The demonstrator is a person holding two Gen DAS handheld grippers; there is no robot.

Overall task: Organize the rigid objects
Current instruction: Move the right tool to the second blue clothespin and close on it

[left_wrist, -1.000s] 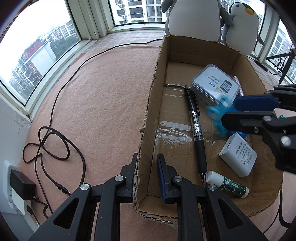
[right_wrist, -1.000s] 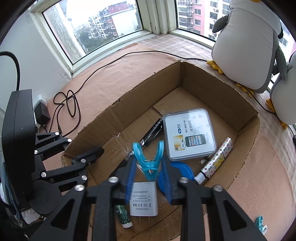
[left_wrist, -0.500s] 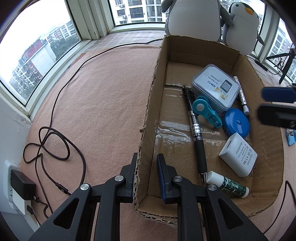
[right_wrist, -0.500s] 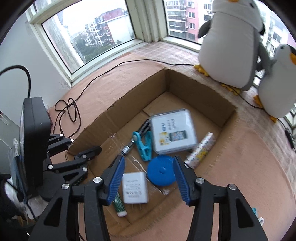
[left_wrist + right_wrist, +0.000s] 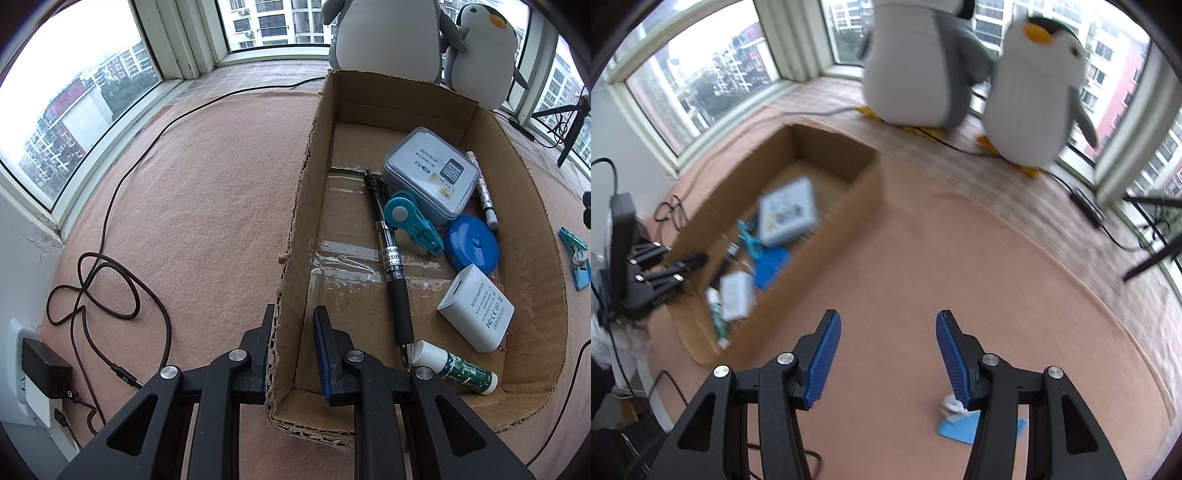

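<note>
Brown cardboard box (image 5: pixel 491 122) on the pink felt mat (image 5: pixel 207 192), holding a black pen (image 5: pixel 391 254), teal clip (image 5: pixel 413 221), round blue tape measure (image 5: pixel 471 247), white adapter (image 5: pixel 476 314), grey tin (image 5: pixel 430 177) and green-patterned tube (image 5: pixel 454 369). Left gripper (image 5: pixel 293 350) clamped tight on the box's near-left wall; right gripper (image 5: pixel 888 362) out over bare mat, jaws half apart with nothing between, above another teal clip (image 5: pixel 964 424). Beyond: black cable (image 5: pixel 110 280), two plush penguins (image 5: pixel 1030 92) by the bay windows (image 5: pixel 74 110).
</note>
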